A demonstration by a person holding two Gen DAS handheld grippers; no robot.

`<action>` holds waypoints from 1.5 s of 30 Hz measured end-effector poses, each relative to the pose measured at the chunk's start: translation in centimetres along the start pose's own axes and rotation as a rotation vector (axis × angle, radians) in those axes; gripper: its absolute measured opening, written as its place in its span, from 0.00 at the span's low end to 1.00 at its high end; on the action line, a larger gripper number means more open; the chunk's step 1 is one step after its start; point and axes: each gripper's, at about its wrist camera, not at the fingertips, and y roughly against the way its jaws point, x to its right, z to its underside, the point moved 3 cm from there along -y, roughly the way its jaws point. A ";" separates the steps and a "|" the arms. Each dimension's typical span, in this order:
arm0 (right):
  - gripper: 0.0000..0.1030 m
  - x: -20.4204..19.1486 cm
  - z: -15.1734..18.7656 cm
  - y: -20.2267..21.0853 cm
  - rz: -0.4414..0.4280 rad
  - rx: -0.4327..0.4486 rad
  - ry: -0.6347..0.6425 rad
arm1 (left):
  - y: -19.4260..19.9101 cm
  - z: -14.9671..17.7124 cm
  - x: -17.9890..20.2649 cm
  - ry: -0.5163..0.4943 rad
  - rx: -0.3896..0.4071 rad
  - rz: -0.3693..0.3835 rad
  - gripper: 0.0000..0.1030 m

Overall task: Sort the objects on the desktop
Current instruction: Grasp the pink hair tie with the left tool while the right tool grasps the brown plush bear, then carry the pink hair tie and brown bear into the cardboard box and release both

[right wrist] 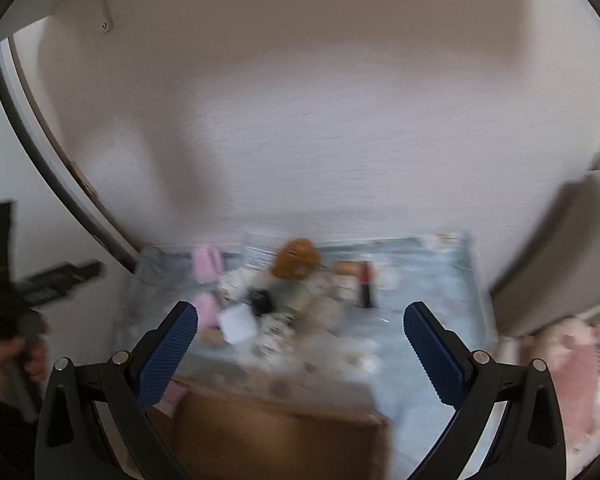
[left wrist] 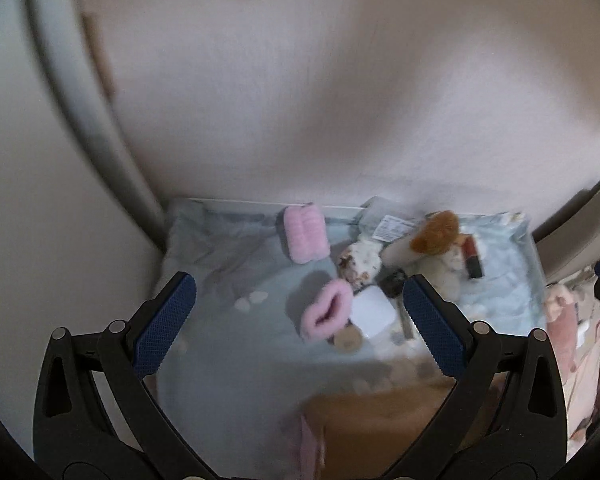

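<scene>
Both fisheye views are dim and softly lit, with diffuse light that casts broad, soft-edged shadows across the pale wall (left wrist: 320, 92) and a low shadow beside the pink fuzzy band (left wrist: 324, 314) on the light blue cloth (left wrist: 228, 272). The left wrist view is mildly soft, whereas the right wrist view is heavily smeared by motion blur, so that the brown plush toy (right wrist: 296, 260) and the red lipstick (right wrist: 366, 284) lose their outlines. Barrel distortion bends straight edges near the dark circular border, and the cardboard box (right wrist: 280, 436) in the foreground lies out of focus.
</scene>
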 end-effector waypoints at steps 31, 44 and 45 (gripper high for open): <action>0.45 1.1 -0.3 -25.1 -0.002 -0.174 0.008 | -21.1 0.7 1.3 -0.045 -0.154 0.108 0.40; 0.37 3.1 -1.4 -21.1 -0.034 -0.114 -0.024 | -16.1 1.6 2.8 -0.063 -0.082 0.133 0.39; 0.37 3.1 -1.6 -20.4 -0.041 -0.106 -0.020 | -15.2 1.8 3.0 -0.066 -0.074 0.137 0.39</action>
